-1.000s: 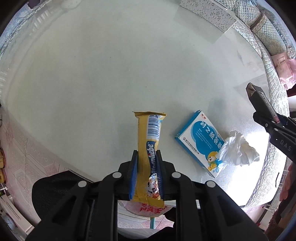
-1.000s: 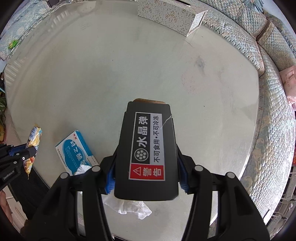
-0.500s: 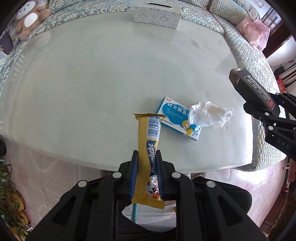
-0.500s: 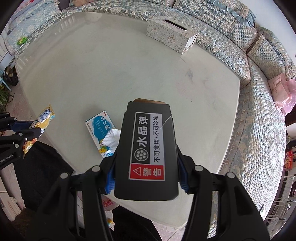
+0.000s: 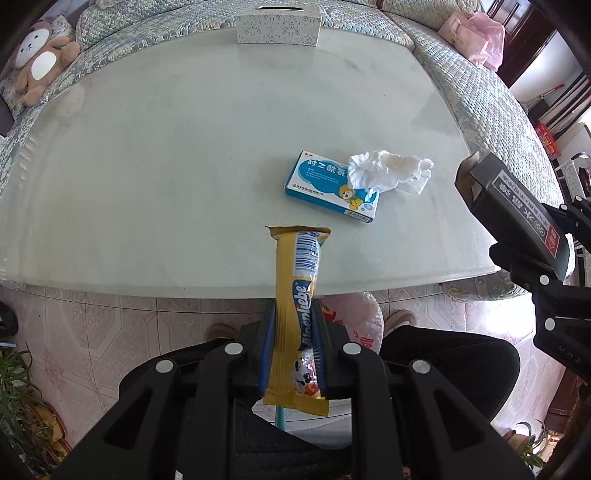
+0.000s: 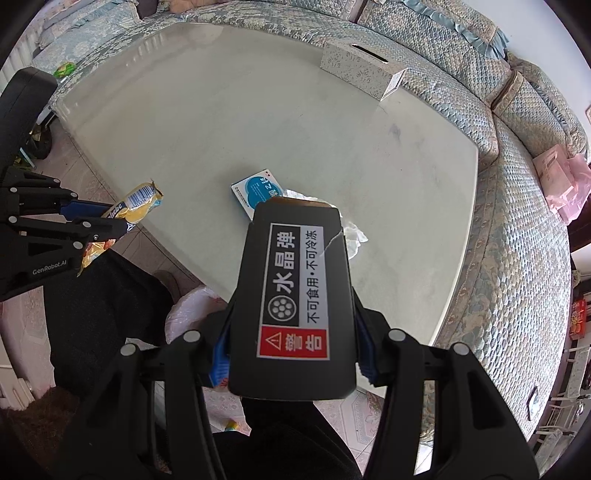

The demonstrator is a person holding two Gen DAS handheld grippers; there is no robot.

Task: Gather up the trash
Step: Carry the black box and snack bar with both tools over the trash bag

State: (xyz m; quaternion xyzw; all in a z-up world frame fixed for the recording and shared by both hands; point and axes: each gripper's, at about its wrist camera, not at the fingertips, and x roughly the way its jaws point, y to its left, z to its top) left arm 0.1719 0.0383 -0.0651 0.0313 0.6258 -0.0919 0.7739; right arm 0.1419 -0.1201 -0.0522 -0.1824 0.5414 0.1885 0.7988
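I am holding my left gripper (image 5: 291, 354) off the near edge of the tabletop (image 5: 184, 155), its jaws clamped on a yellow candy wrapper (image 5: 301, 295) that is standing upright between the blue pads, its barcode end reaching over the tabletop's rim. I am holding my right gripper (image 6: 291, 354) out to the right, jaws clamped on the sides of a black box (image 6: 295, 291) with a white label and a red warning patch; the box's open cardboard end is pointing toward the tabletop.

Lying on the tabletop near its front edge are a blue and white medicine box (image 5: 332, 188) and a crumpled white tissue (image 5: 391, 173), the tissue resting partly on the box's right end. From the right wrist the black box is hiding much of the tissue. A patterned tissue box (image 5: 277, 29) is sitting at the far edge of the tabletop, well apart from the trash.

Below the tabletop's near edge, between the two grippers, a pale pink plastic bag (image 5: 354, 317) is showing on the tiled floor (image 5: 92, 332). A quilted sofa (image 6: 517, 206) is curving around the far and right sides, with a plush toy (image 5: 37, 62) sitting on it at far left.
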